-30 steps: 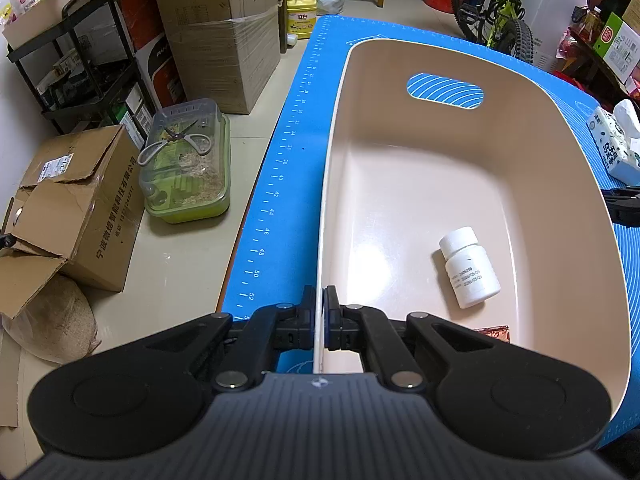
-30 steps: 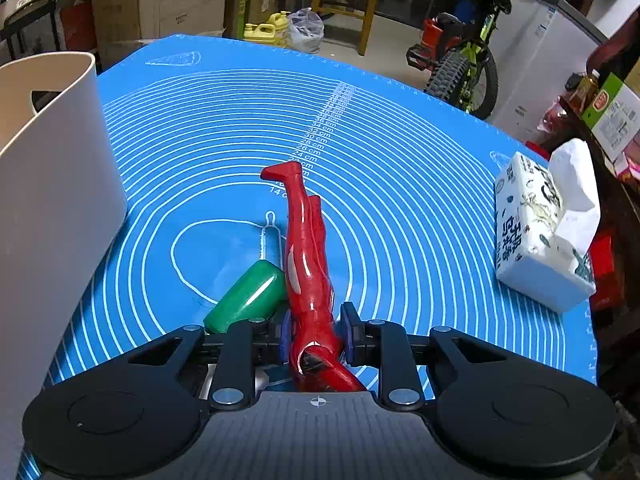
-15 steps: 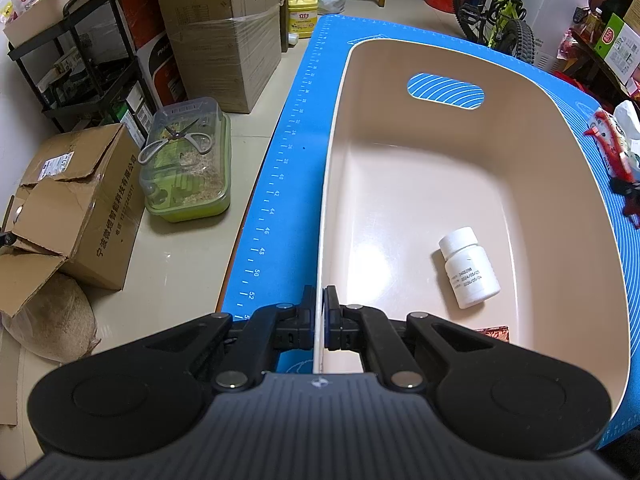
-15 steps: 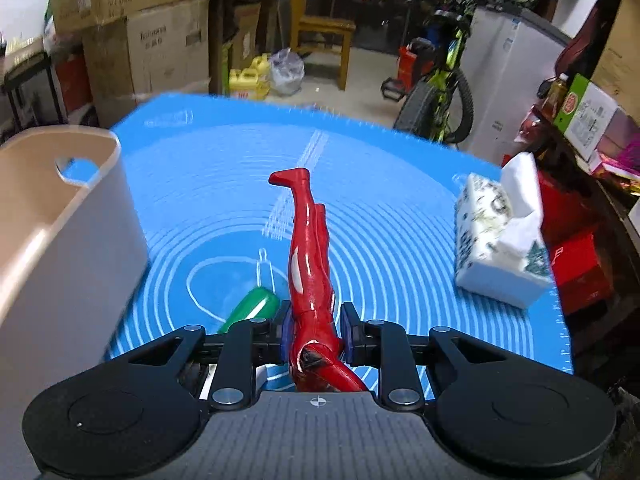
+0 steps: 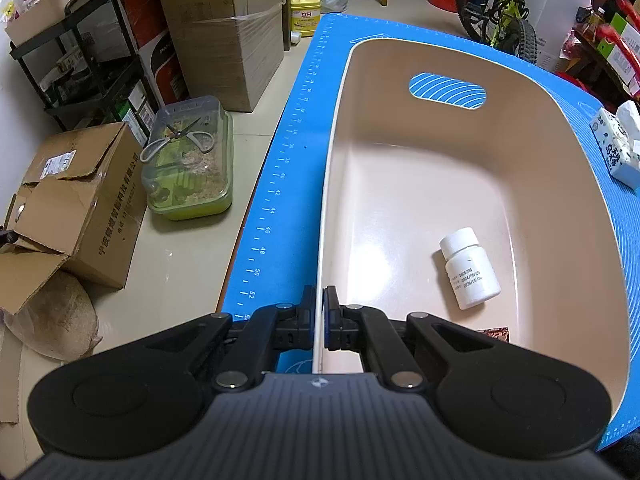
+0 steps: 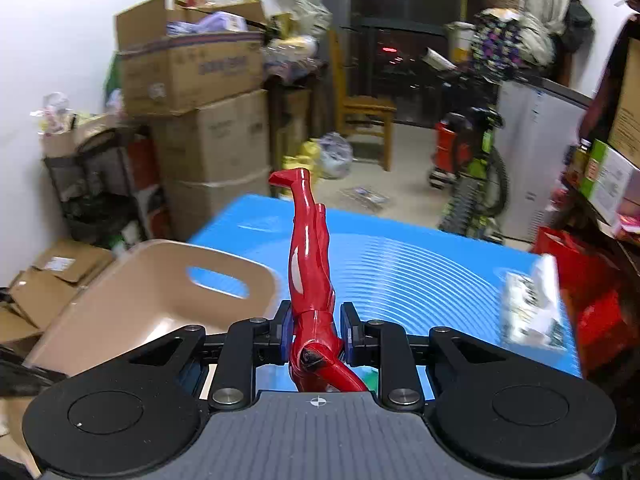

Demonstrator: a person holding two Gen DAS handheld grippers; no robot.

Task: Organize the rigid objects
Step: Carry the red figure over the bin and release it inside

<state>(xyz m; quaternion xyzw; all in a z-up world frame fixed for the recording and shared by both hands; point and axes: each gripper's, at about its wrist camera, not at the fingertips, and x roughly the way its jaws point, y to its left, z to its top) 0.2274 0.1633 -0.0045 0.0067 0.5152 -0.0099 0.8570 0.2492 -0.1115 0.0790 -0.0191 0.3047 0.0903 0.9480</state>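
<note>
Lying in the beige bin (image 5: 532, 148) is a white pill bottle (image 5: 470, 270) — on its side. The left gripper (image 5: 319, 316) pinches the bin's rim. The right gripper (image 6: 315, 330) squeezes a red toy figure (image 6: 310, 264) — up above the blue mat (image 6: 420, 280).

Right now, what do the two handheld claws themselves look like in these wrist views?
Both look alike. The left claw and the right claw have matte black linkage arms with silver pivot bolts, two large round black discs at the sides, and a ribbed grey body bearing a small white crosshair mark. The finger pads show blue edging. No cables, hands or sleeves are visible.
</note>
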